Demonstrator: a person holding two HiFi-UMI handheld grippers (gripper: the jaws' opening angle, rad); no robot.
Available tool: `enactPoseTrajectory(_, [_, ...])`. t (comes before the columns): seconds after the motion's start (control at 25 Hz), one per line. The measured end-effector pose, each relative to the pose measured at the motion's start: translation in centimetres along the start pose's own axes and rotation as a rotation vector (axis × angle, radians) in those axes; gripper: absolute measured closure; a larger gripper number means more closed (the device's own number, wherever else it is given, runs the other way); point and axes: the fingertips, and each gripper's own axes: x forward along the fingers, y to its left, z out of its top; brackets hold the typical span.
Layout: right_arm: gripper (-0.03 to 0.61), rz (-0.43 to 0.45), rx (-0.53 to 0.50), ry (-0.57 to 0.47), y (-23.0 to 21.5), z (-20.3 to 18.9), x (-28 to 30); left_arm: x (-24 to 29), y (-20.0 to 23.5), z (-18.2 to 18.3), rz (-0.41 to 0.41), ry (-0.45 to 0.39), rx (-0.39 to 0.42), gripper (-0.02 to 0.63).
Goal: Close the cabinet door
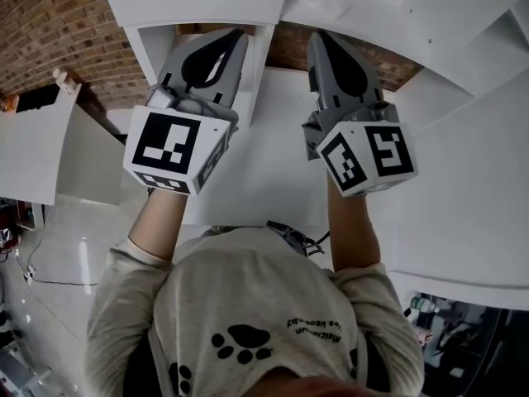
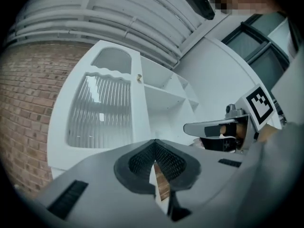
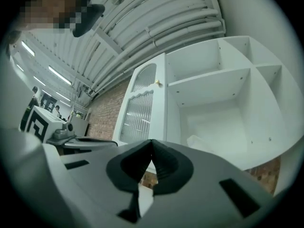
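White ribbed-glass cabinet door [image 2: 102,110] hangs open, left of the shelves [image 3: 213,94]. My left gripper [image 2: 154,142] and right gripper [image 3: 151,141] are clenched, empty, short of it; next, I reckon, push its face shut.

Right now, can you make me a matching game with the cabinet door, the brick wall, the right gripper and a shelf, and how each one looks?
Things:
1. cabinet door
2. brick wall
3. right gripper
4. shelf

How it looks:
A. reddish-brown
B. fingers together, holding nothing
C. a level white board
D. swung open, with a ribbed panel

Pairs: 1-D, 2-A, 3-B, 4-C.
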Motion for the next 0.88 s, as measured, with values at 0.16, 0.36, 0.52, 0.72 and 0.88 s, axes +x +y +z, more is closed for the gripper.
enactPoseTrajectory(0.16, [0.569,-0.032,-0.041,0.025,1.7,-2.1,-1.6,-2.6,-0.3,-1.8,0.061,0.027,-0.005,0.604])
enactPoseTrajectory(0.36, [0.569,-0.046,-0.052,0.048,3.6,-4.5,-3.7,-5.0,-1.3,-4.2,0.103,0.061,-0.009,0.606])
enactPoseTrajectory(0.52, [0.569,-0.057,-0.048,0.076,4.4,-6.6,-5.3,-6.3,-2.3,-6.4,0.119,0.091,-0.026,0.604])
enactPoseTrajectory(0.72, [0.569,-0.070,-0.027,0.120,5.3,-9.9,-7.2,-8.2,-3.7,-9.1,0.135,0.124,-0.046,0.604])
enactPoseTrajectory(0.88, [0.569,-0.078,0.001,0.141,5.9,-11.8,-8.3,-9.2,-4.4,-10.9,0.140,0.149,-0.058,0.604])
